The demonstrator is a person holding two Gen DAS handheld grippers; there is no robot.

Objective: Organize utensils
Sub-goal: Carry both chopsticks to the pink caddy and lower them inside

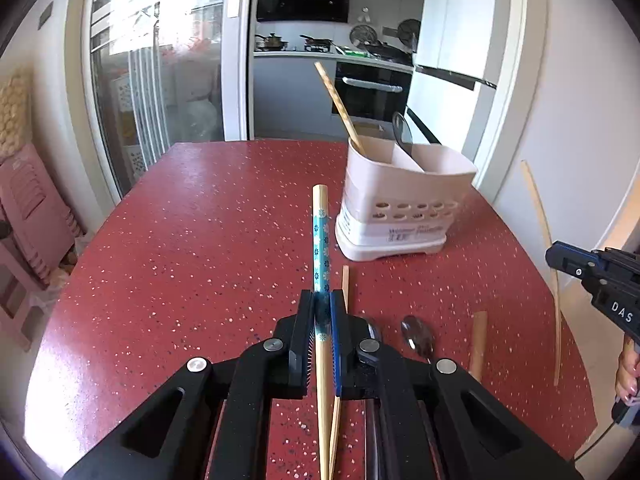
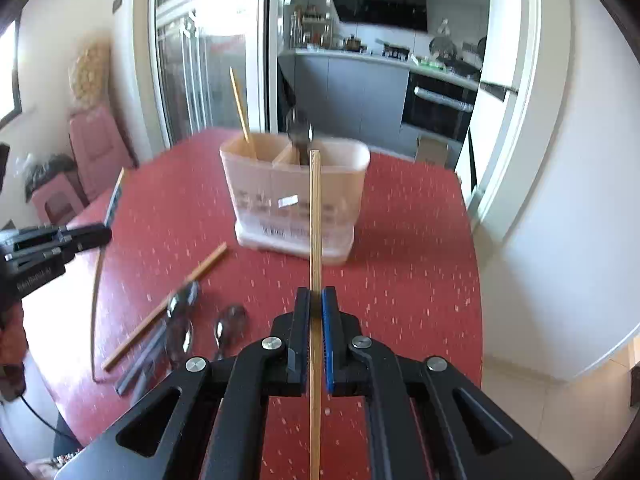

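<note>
My left gripper [image 1: 322, 300] is shut on a chopstick with a blue flowered band [image 1: 321, 240], held above the red table and pointing toward the beige utensil holder [image 1: 400, 204]. My right gripper [image 2: 316, 300] is shut on a plain bamboo chopstick [image 2: 315, 220], aimed at the holder [image 2: 296, 196]. The holder has one chopstick [image 1: 340, 108] in its left compartment and a spoon [image 1: 402, 130] in its right one. On the table lie another chopstick [image 2: 168, 304] and several spoons [image 2: 230, 326]. The right gripper shows at the right edge of the left wrist view [image 1: 592, 276].
The red speckled table [image 1: 180, 240] has curved edges on both sides. Pink stools [image 1: 28, 208] stand at the left. A white wall and door frame [image 2: 560, 200] stand right of the table. The kitchen lies behind it.
</note>
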